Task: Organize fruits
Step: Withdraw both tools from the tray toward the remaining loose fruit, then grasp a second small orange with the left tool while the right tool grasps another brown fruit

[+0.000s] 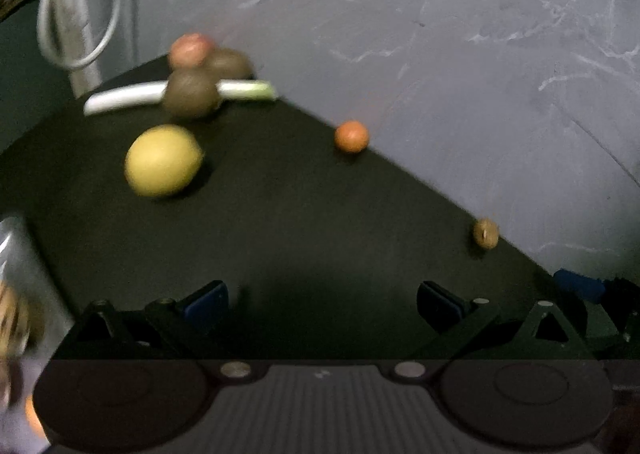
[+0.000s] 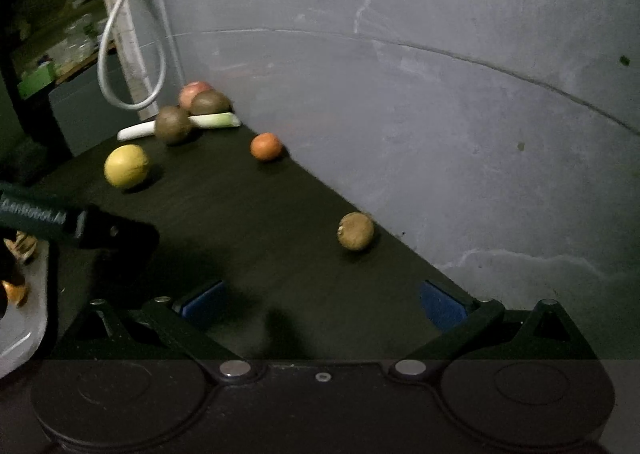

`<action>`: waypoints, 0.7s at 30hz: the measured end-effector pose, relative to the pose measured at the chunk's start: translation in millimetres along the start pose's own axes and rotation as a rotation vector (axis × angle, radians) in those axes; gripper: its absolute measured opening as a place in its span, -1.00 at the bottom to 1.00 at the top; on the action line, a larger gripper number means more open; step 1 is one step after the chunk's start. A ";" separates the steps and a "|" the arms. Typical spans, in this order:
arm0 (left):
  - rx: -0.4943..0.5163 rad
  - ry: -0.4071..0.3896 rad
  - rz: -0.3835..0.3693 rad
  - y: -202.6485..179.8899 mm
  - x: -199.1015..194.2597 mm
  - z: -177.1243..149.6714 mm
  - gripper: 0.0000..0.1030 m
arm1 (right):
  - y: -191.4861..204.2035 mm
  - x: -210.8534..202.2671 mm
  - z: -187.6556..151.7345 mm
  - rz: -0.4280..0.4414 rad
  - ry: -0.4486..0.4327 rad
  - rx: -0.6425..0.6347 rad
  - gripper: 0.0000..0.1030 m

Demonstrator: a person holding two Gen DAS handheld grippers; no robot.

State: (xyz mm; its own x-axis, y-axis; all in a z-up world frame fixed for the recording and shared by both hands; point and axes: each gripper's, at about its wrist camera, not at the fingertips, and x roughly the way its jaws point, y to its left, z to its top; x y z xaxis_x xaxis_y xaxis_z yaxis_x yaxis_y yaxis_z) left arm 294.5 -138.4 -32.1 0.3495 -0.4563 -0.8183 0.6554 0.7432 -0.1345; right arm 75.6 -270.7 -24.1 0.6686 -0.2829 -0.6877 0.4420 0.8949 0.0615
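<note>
Fruit lies scattered on a black table [image 1: 280,214] [image 2: 248,214]. A yellow round fruit [image 1: 163,160] [image 2: 127,166] sits at the left. Behind it are two brown fruits [image 1: 191,93] [image 2: 173,125], a pinkish apple [image 1: 190,50] [image 2: 194,92] and a white-green leek stalk [image 1: 120,98] [image 2: 216,120]. A small orange fruit [image 1: 351,136] [image 2: 266,146] and a small brown fruit [image 1: 486,233] [image 2: 355,231] lie by the wall. My left gripper [image 1: 322,306] is open and empty, well short of the yellow fruit. My right gripper [image 2: 324,304] is open and empty, nearest the small brown fruit.
A grey wall [image 1: 440,54] [image 2: 400,114] borders the table's far right edge. A silver tray [image 2: 24,314] [image 1: 16,250] holding some items lies at the left. A white cable loop [image 2: 120,66] hangs behind the fruit. The left gripper's body [image 2: 80,226] reaches in from the left.
</note>
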 end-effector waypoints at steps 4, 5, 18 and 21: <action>0.074 -0.040 -0.024 -6.6 23.0 28.2 0.99 | -0.6 14.2 3.5 -0.032 -0.014 0.024 0.95; 0.094 -0.049 -0.028 -8.3 29.6 35.0 0.99 | -0.8 17.2 4.2 -0.038 -0.018 0.029 0.92; 0.243 -0.100 -0.068 -14.4 106.2 90.8 0.99 | 4.9 43.9 6.7 -0.106 -0.041 0.099 0.38; 0.237 -0.100 -0.086 -13.6 116.2 94.8 0.98 | 6.3 49.4 7.2 -0.119 -0.037 0.115 0.20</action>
State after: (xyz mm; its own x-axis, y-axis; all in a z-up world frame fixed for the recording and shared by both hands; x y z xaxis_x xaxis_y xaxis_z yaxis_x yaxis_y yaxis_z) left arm 389.7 -247.9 -72.4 0.3427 -0.5673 -0.7488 0.8198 0.5698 -0.0565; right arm 115.7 -281.5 -52.5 0.6280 -0.3985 -0.6685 0.5833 0.8096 0.0653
